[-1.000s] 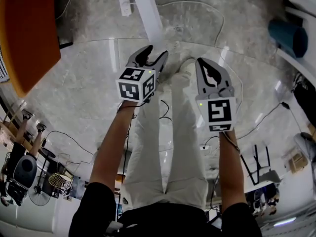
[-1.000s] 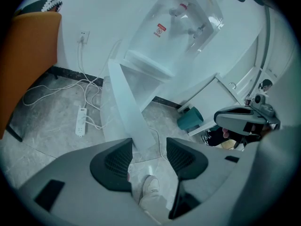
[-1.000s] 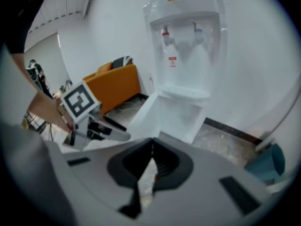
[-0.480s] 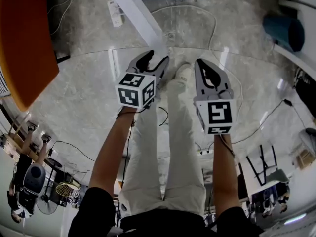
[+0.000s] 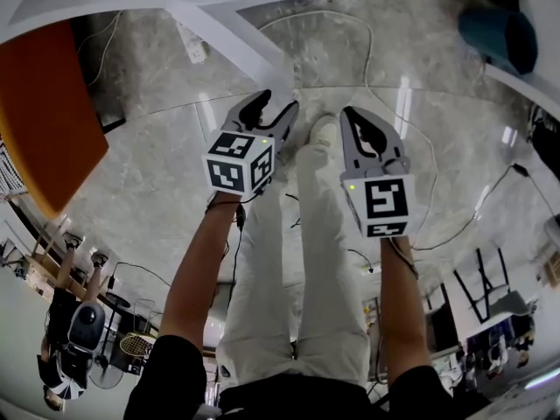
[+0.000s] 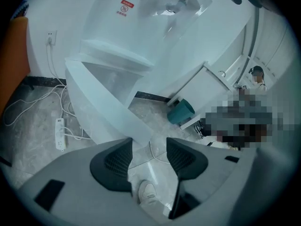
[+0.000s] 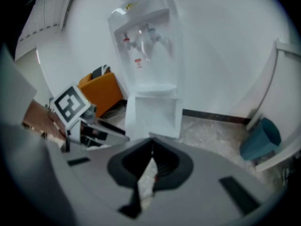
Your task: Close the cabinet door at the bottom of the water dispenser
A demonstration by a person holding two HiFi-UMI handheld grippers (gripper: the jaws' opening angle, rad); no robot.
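The white water dispenser [image 7: 146, 46] stands against the wall, and its bottom cabinet [image 7: 159, 113] is open. The cabinet door [image 6: 106, 109] hangs swung out toward me; in the head view its top edge [image 5: 229, 38] is a white band just beyond my grippers. My left gripper [image 5: 269, 109] is held over the floor short of the door, open, with nothing between its pads [image 6: 113, 161]. Beside it to the right, my right gripper [image 5: 360, 122] is shut on nothing, its pads [image 7: 141, 161] meeting at the tips. Neither gripper touches the door.
An orange chair [image 5: 44, 121] stands left of the dispenser. A teal bin [image 5: 499, 33] lies under a white shelf at the right. A white power strip [image 5: 194, 42] and several cables lie on the marble floor. The person's legs and a white shoe [image 5: 322, 129] are below the grippers.
Both grippers and the person have moved closer to the dispenser, whose body and door edge now fill the top of the head view. Neither gripper's jaws have changed.
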